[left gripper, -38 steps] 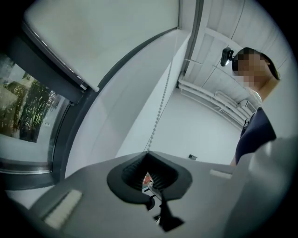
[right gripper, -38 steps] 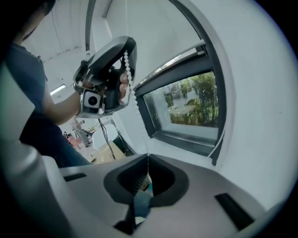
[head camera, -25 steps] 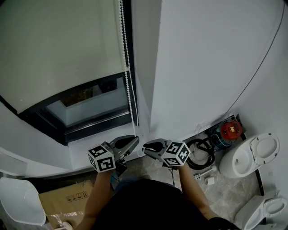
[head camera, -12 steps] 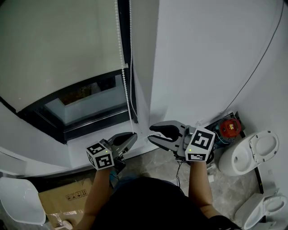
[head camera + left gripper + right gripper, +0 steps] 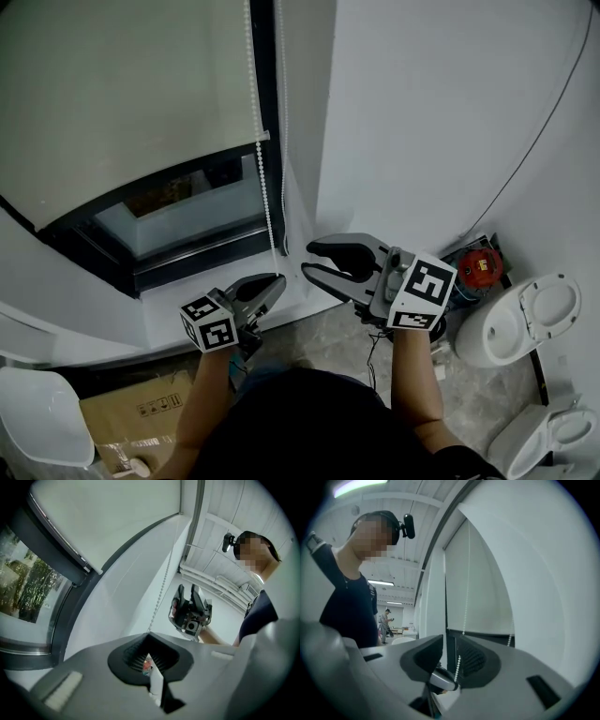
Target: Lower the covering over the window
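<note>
Blind (image 5: 122, 94) at 10 o'clock, partly down, window (image 5: 178, 220) glass bare below it. Chain (image 5: 263, 183) hangs along blind's 3 o'clock edge. Left tool (image 5: 277, 279) pressed together, pinching chain low. Right tool (image 5: 307, 258) at its 2 o'clock, jaws just been opening, chain between them, pads off it.

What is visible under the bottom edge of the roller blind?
A strip of window glass and the dark frame show below the roller blind. The glass behind the blind is covered.
</note>
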Motion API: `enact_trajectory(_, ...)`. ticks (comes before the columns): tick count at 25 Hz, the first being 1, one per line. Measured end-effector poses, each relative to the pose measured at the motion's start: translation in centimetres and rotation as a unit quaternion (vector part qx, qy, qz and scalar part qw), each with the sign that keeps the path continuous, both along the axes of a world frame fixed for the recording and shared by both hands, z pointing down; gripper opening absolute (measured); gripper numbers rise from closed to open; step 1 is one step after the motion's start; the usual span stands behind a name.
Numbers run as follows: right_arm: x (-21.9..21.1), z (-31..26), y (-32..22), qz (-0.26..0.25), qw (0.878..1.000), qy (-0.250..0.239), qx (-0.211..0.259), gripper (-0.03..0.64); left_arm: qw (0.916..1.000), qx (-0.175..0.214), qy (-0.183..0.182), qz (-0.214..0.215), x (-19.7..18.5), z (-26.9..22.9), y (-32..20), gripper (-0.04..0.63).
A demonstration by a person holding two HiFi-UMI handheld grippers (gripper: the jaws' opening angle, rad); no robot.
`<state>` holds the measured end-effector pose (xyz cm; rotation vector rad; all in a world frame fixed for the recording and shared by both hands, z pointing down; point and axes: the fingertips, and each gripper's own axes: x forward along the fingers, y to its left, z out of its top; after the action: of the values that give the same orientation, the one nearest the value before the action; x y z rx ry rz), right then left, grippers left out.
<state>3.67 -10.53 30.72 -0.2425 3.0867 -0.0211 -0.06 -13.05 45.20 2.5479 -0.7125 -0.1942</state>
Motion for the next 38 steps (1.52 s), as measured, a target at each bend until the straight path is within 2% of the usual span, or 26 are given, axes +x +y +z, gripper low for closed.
enact_trajectory(5,-3.8,0.7,-2.2,0.023,0.999,0.025,-0.015,0.075,1.0000,0.003,0.002,0.005,0.2,0.1,0.2,0.011)
enact_trajectory(9,-5.8,0.7,-3.2,0.037,0.998,-0.007,-0.053,0.074,1.0000,0.001,0.005,0.003,0.5,0.0,0.4,0.011)
enact_trajectory(19,-5.8,-6.2,-4.8,0.066,0.996,-0.053,0.009,0.074,0.9996,0.002,0.019,0.018,1.0,-0.1,0.9,0.011)
enact_trajectory(22,-5.6,-6.9,-5.0,0.076,0.995,-0.062,0.015,0.055,0.9995,0.003,0.022,0.020,1.0,-0.1,1.0,0.011)
enact_trajectory(25,-5.5,-7.0,-4.8,0.068,0.994,-0.083,-0.001,0.025,0.9994,-0.001,0.023,0.024,1.0,-0.1,1.2,0.011)
enact_trajectory(27,-5.5,-6.3,-4.9,0.071,0.995,-0.068,-0.003,0.023,0.9995,-0.009,0.008,0.028,1.3,0.5,1.5,0.011)
enact_trajectory(29,-5.5,-4.5,-5.0,0.085,0.996,-0.028,0.006,0.023,0.9992,-0.019,-0.018,0.029,1.7,2.1,2.0,0.011)
enact_trajectory(33,-5.6,-1.4,-4.7,0.080,0.996,-0.020,-0.027,0.022,0.9985,-0.047,-0.016,0.025,1.7,4.8,3.3,0.011)
enact_trajectory(38,-5.9,2.6,-5.7,0.093,0.994,0.017,-0.054,0.021,0.9952,-0.083,-0.041,0.031,1.8,8.1,4.0,0.011)
